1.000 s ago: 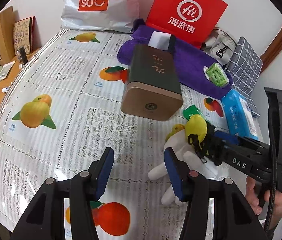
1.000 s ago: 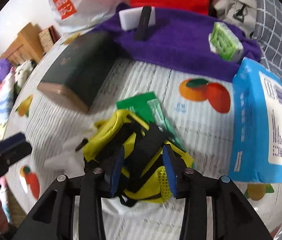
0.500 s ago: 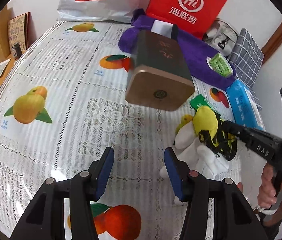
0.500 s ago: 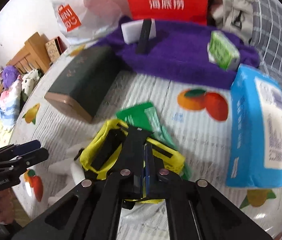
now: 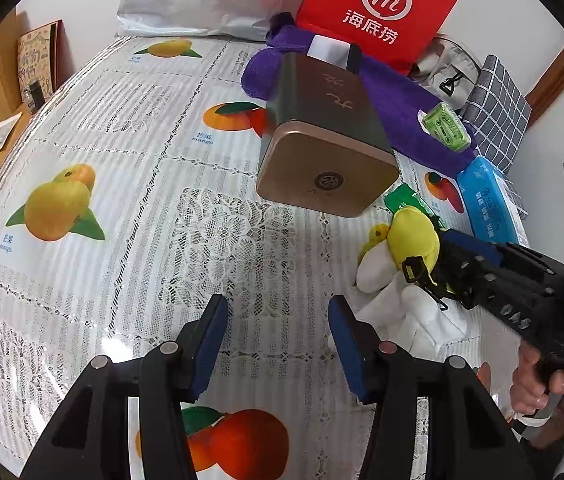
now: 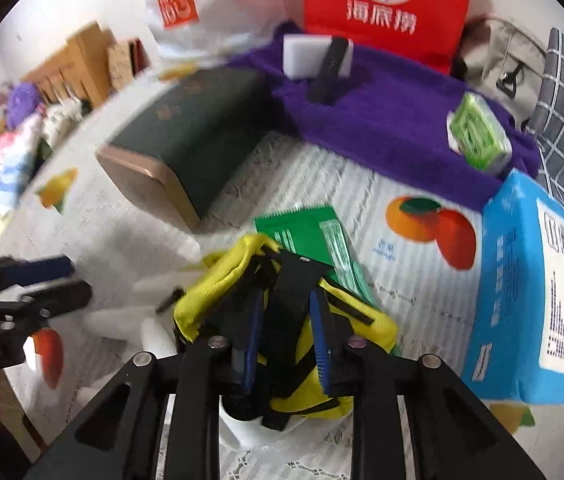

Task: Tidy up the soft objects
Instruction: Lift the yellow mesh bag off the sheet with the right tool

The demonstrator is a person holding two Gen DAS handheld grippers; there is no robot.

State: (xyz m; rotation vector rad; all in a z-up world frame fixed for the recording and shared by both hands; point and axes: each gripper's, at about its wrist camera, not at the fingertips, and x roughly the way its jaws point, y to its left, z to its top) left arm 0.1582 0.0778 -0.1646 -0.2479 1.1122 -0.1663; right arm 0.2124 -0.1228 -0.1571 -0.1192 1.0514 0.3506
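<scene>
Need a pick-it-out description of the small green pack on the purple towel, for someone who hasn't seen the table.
Start at the red bag standing against the wall at the back of the table; a purple towel lies in front of it. The green pack sits on the towel's right end, just behind the blue tissue pack. It is small, bright green and clear-wrapped, unlike the flat dark-green sachet lying on the tablecloth.

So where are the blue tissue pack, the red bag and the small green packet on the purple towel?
Blue tissue pack [image 6: 522,280], right wrist view, on its blue top face.
Red bag [image 5: 378,12], left wrist view, on its front near the logo.
Green packet [image 6: 478,132], right wrist view, on its printed top.
</scene>
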